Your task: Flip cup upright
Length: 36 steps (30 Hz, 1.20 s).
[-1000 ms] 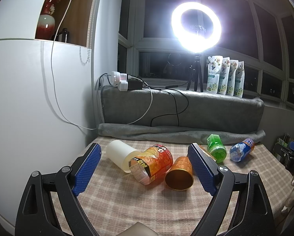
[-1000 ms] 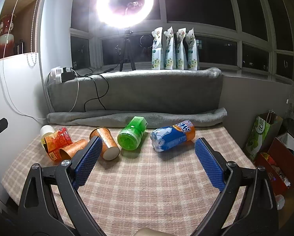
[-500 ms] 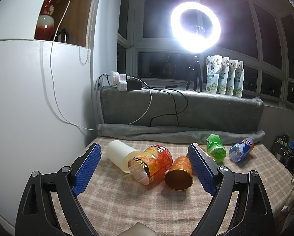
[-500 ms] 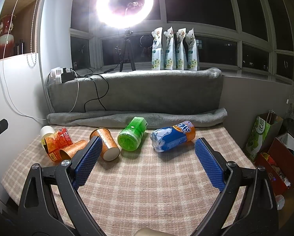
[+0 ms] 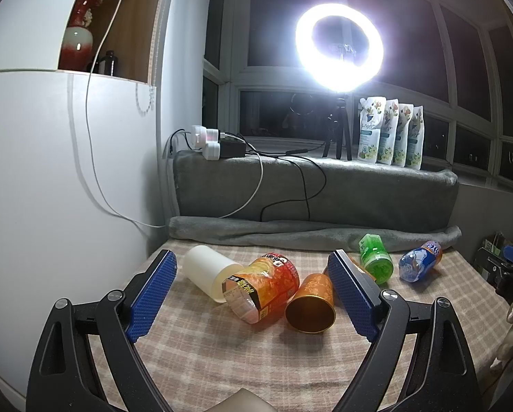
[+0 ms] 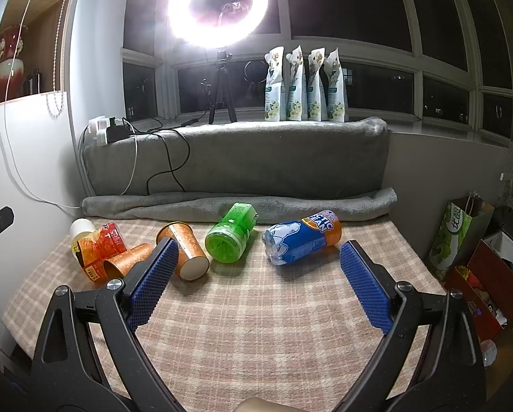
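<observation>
Several cups lie on their sides on the checked tablecloth (image 5: 242, 353). In the left wrist view a cream cup (image 5: 206, 272), an orange-red printed cup (image 5: 266, 285) and a gold cup (image 5: 312, 304) with its mouth toward me lie between the fingers of my open, empty left gripper (image 5: 253, 292). In the right wrist view a second gold cup (image 6: 184, 250), a green cup (image 6: 230, 235) and a blue cup (image 6: 299, 240) lie ahead of my open, empty right gripper (image 6: 258, 274), which hovers short of them.
A rolled grey blanket (image 6: 239, 204) and a grey cushioned ledge (image 6: 256, 158) bound the table's far side. A white cabinet (image 5: 50, 189) stands at left with cables hanging. A ring light (image 5: 338, 48) and several pouches (image 6: 302, 86) stand on the sill. Bags and boxes (image 6: 479, 257) sit at right.
</observation>
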Tool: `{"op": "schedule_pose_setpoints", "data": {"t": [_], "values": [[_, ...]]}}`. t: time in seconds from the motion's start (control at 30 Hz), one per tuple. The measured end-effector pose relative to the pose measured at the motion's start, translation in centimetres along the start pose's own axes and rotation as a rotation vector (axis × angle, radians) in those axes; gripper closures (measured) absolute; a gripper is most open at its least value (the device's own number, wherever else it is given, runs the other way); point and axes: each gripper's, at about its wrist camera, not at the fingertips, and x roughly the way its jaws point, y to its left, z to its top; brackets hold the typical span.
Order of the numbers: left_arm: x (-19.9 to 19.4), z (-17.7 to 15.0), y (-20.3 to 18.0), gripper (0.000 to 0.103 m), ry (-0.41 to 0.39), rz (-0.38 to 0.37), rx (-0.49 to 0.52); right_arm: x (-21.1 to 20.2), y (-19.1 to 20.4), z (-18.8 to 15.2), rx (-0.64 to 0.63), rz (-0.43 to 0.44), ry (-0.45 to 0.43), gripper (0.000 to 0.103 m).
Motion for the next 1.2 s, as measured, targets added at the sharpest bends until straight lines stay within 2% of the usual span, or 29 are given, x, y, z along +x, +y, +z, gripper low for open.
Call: {"op": "schedule_pose_setpoints", "data": {"t": [0.73, 1.2], "values": [[0.0, 0.0, -0.1, 0.013, 0.002, -0.001, 0.000, 0.3, 0.5, -0.3, -0.008, 0.006, 0.008, 0.006], [0.0, -0.3, 0.1, 0.013, 0.008, 0.000, -0.006, 1.5, 1.5, -0.4, -0.027, 0.048, 0.041, 0.006]]}}
